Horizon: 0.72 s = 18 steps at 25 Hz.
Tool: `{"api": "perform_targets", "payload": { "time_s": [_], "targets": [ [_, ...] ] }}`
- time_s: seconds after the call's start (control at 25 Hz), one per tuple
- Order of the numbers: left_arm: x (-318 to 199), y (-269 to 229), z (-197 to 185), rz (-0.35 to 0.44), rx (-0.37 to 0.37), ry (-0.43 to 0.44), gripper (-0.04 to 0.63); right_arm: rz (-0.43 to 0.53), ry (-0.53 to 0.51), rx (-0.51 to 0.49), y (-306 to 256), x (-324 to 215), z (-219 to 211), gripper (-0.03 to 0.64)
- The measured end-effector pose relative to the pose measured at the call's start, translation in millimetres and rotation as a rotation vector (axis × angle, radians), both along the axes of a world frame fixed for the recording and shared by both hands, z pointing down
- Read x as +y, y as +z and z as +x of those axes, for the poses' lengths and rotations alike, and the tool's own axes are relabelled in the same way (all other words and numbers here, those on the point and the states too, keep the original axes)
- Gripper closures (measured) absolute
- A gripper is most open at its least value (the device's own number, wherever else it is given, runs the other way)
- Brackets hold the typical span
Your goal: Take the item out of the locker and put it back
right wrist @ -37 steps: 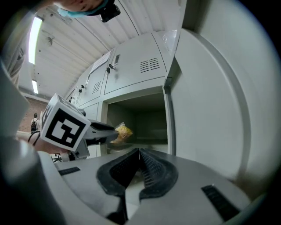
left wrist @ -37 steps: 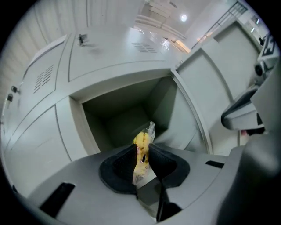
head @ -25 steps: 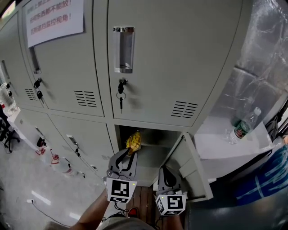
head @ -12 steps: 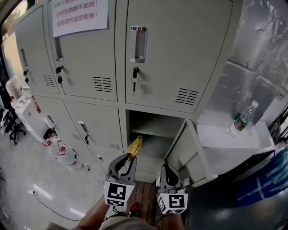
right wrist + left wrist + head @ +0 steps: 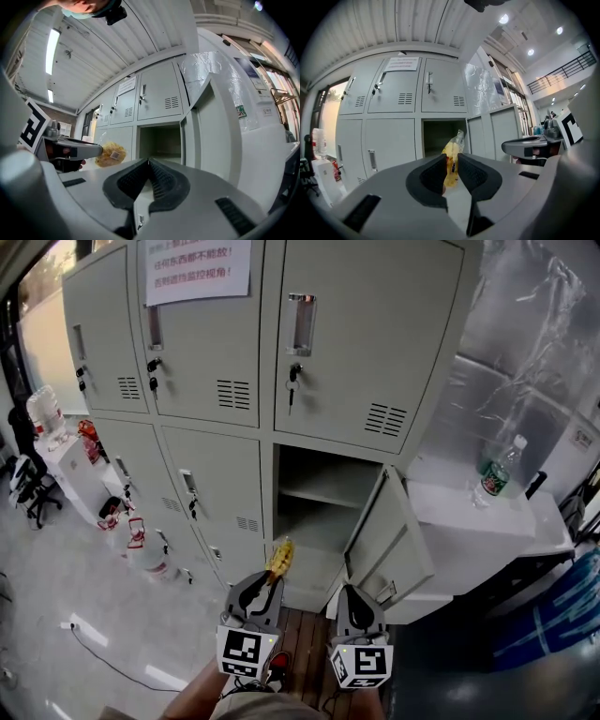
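Now the snack bag (image 5: 279,557) is out of the locker (image 5: 375,343) — a second ago it sat in the open compartment's mouth. Left gripper (image 5: 266,581) pinches it just in front of the locker; right gripper (image 5: 350,593) is pressed together, empty. Take-out looks done — putting it back remains.

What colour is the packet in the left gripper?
Yellow, in clear plastic wrap; the left gripper view shows the packet best.

Grey steel lockers (image 5: 206,352) along the wall, paper notice (image 5: 197,263) on a top door. White counter (image 5: 469,526) right, bottle (image 5: 494,474) on it, plastic sheeting (image 5: 534,352) behind. Grey floor (image 5: 56,596), loose cable (image 5: 98,659). Ceiling spotlights (image 5: 504,18) lit.
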<state>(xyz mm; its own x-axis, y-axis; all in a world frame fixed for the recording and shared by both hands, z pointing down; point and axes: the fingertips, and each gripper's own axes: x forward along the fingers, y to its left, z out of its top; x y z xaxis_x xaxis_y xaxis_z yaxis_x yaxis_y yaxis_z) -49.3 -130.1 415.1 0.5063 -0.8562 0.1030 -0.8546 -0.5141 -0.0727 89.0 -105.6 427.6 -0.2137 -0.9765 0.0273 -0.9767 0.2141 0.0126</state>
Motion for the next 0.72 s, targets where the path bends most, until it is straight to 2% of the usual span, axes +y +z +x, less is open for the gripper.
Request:
{"api": "perform_targets", "payload": {
  "time_s": [0.32, 0.72],
  "targets": [
    [36.3, 16.4, -4.8, -0.034, -0.002, -0.017, 0.506, -0.012, -0.01, -0.002, 7.8, 28.0, 0.6, 0.598],
    [37.4, 18.7, -1.8, -0.022, -0.027, -0.014, 0.511, -0.007, -0.011, -0.004, 7.7, 26.6, 1.4, 0.598]
  ]
}}
